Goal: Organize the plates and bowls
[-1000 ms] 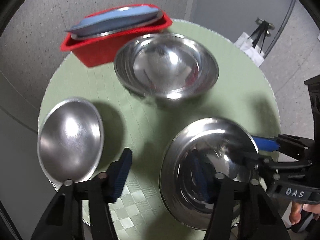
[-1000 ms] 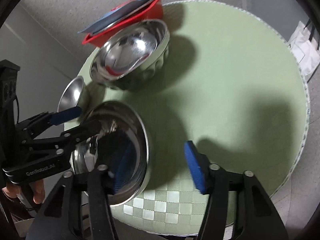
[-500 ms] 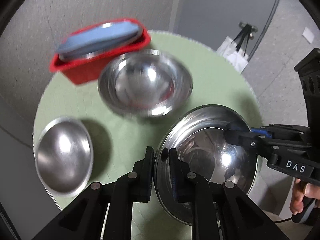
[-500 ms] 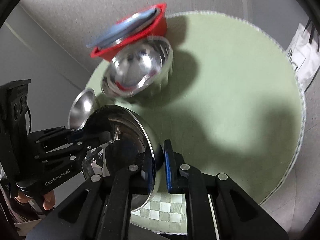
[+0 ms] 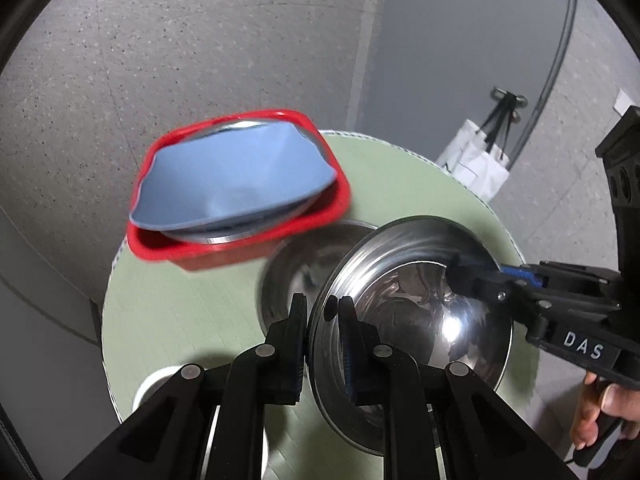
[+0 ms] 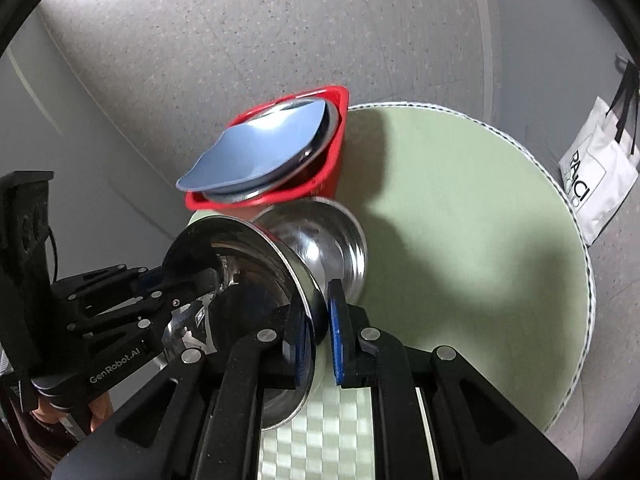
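Observation:
Both grippers hold one wide steel bowl (image 5: 412, 320) by opposite rims, lifted above the round green table. My left gripper (image 5: 322, 316) is shut on its left rim. My right gripper (image 6: 318, 320) is shut on its right rim and shows in the left wrist view (image 5: 476, 276). The held bowl (image 6: 240, 280) is tilted. A deeper steel bowl (image 6: 336, 240) stands on the table just behind it, also in the left wrist view (image 5: 296, 268). A red bin (image 5: 240, 248) at the far edge holds a blue plate (image 5: 232, 184) on steel plates.
A small steel bowl (image 5: 156, 388) peeks out at the table's near left edge. The green table (image 6: 460, 216) has a checked cloth. A white bag (image 6: 596, 188) hangs beyond the table's right side. Grey walls stand close behind.
Both grippers closed on the wide bowl's rims, then raised it off the table and carried it toward the deeper bowl. The small bowl slid down out of the left view.

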Available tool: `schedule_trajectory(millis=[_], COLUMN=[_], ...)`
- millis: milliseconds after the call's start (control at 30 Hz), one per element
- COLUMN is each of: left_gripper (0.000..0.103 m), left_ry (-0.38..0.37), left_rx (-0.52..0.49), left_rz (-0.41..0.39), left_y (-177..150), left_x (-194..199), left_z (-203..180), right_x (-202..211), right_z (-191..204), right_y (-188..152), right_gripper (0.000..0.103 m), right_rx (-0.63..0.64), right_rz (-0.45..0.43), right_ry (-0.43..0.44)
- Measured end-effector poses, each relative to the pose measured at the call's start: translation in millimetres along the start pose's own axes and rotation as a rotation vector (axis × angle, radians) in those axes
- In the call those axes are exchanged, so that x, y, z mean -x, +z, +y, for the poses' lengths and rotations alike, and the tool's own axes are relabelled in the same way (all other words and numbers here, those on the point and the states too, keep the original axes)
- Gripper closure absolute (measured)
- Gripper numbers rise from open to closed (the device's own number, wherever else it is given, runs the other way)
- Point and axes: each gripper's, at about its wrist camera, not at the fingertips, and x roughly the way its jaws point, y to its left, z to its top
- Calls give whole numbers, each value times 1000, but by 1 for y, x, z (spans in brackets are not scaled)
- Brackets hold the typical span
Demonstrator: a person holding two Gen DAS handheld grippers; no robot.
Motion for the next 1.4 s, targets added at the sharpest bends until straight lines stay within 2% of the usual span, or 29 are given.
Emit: schedule_trajectory(millis=[233, 533, 900, 1100, 1200, 1233, 1267, 1333, 1400], left_gripper=[91, 91, 86, 82, 81, 77, 69, 61, 61], left_ry=[-7, -22, -23, -20, -31, -30, -30, -31, -27], left_rx=[29, 53, 97, 95, 100, 106, 108, 116, 127], left_rz=[36, 92, 109, 82, 59, 43, 28, -5, -20], left_y=[21, 31, 32, 21, 14, 12, 9, 3, -2], left_x=[-40, -82, -99, -90, -77, -72, -66, -55, -47], left_z=[12, 22, 23, 17, 18, 18, 19, 25, 35], right_x=[-31, -52, -69, -67, -63, -61, -58, -53, -50], right_z=[-4, -10, -14, -10, -5, -4, -1, 2, 3], right_y=[14, 20, 19, 14, 10, 8, 7, 5, 3], right_gripper=[93, 94, 94, 89, 76, 71, 69, 65, 65], right_rx=[-23, -20, -18, 1, 7, 8, 10, 13, 8], right_rz=[27, 57, 79, 53, 37, 27, 11, -11, -20], right_ry=[-30, -79, -88, -79, -63, -62, -63, -69, -74])
